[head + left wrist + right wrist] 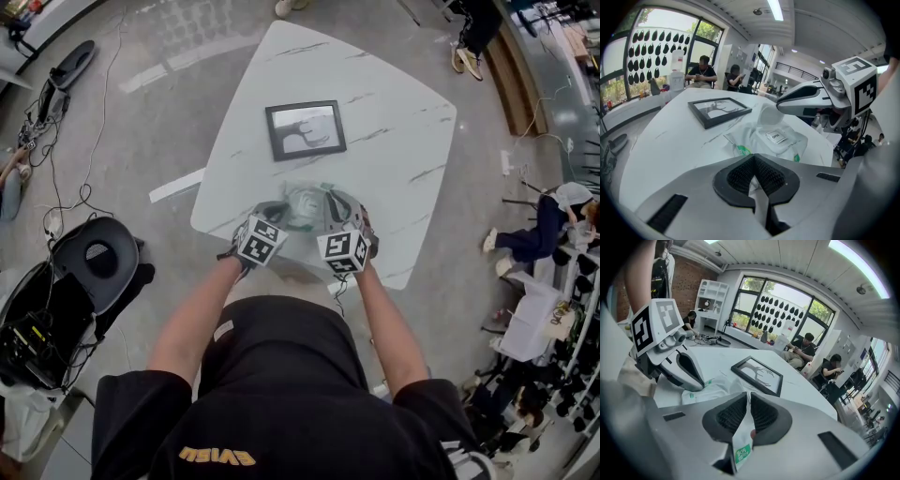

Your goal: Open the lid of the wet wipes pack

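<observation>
Nearest to the camera on the head is the person's black shirt (281, 394), and from it two bare forearms (202, 314) reach toward the picture frame (305, 129). Each hand carries a gripper with a marker cube. The left gripper (754, 168) has its jaws together on the near edge of the wet wipes pack (757, 136); a fold of the white wrapper is pinched between the dark ribbed pads. The right gripper (748, 408) is also clamped on the pack, on a thin edge of the wrapper with a small green label that hangs between its pads. The two grippers stand close side by side on the near side of the frame, with the crumpled pack between them. The pack is at the near edge of the white table (394, 131), just on the person's side of the frame and apart from it. On top of the pack, the white flap marked OPEN (776, 137) lies flat. The frame is dark, lies flat near the middle of the table, and shows a drawing of a tree. Beyond the frame, past the far edge of the table, two people (701, 72) sit by large windows.
</observation>
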Demonstrator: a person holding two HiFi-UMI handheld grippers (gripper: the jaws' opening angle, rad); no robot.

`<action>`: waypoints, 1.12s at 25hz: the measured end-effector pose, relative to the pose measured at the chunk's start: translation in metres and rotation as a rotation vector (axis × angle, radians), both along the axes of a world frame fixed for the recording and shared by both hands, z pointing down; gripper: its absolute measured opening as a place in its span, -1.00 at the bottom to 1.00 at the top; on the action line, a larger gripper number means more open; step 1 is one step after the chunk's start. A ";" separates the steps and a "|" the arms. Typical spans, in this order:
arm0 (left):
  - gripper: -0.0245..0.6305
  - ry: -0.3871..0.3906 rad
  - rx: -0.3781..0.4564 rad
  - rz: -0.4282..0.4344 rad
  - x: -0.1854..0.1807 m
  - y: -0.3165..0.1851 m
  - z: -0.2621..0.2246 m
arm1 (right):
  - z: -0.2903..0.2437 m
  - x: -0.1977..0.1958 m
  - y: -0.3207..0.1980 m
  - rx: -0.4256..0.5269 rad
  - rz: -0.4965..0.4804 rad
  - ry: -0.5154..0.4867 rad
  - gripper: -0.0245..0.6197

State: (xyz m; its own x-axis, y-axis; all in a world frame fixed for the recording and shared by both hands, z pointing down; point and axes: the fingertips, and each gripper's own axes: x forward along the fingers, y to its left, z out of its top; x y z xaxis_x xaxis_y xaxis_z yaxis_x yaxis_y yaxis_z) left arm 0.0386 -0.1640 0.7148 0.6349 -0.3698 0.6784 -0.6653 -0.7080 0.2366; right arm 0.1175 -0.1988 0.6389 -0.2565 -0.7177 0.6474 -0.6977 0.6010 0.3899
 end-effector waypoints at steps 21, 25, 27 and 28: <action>-0.88 -0.008 -0.008 0.013 -0.003 -0.003 -0.002 | 0.005 0.004 -0.032 -0.026 0.144 -0.048 -0.78; -0.88 -0.008 -0.004 0.013 -0.006 -0.009 -0.004 | 0.014 0.008 -0.038 -0.064 0.189 -0.069 -0.78; -0.88 -0.008 -0.006 0.010 -0.007 -0.008 -0.004 | 0.022 0.010 -0.035 -0.090 0.212 -0.077 -0.78; -0.88 -0.007 -0.008 0.009 -0.006 -0.008 -0.003 | 0.026 0.012 -0.034 -0.105 0.225 -0.086 -0.78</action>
State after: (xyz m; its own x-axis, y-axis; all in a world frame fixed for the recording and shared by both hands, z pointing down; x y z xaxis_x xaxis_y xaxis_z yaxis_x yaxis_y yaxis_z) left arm 0.0322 -0.1717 0.7116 0.6335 -0.3587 0.6855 -0.6604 -0.7123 0.2376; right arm 0.1290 -0.2330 0.6653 -0.1556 -0.6928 0.7042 -0.8461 0.4614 0.2670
